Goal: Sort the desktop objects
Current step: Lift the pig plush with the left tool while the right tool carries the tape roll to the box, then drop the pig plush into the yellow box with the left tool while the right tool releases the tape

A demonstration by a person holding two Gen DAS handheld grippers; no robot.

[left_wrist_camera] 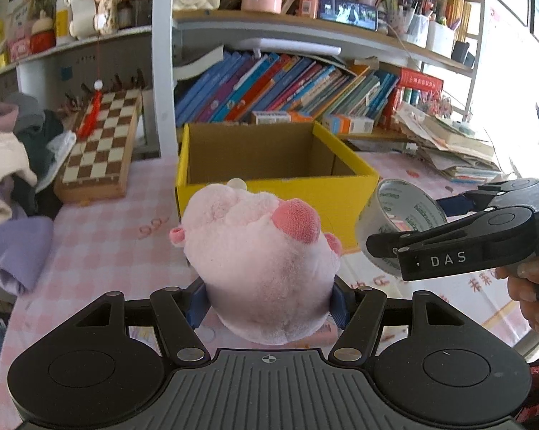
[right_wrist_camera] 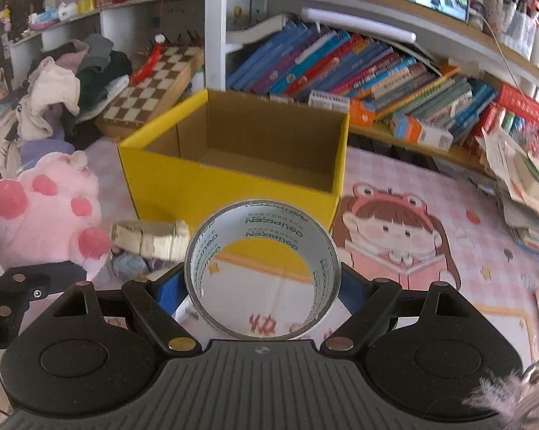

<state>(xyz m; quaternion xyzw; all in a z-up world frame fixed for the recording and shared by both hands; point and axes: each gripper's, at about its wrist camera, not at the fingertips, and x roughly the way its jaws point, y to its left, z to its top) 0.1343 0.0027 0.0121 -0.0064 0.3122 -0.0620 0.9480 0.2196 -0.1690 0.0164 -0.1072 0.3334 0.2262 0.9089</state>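
Observation:
A pink plush toy sits between the blue pads of my left gripper, which is shut on it and holds it above the table. The same plush shows at the left of the right wrist view. My right gripper is shut on a clear tape roll, its blue pads pressing both sides. In the left wrist view that tape roll and right gripper hang at the right. An open yellow cardboard box stands just beyond both grippers; its visible inside shows bare cardboard.
A chessboard leans at the left beside a clothes pile. Shelves of books run behind the box. A paper stack lies at the right. A beige segmented strap lies near the plush. A hand grips the right tool.

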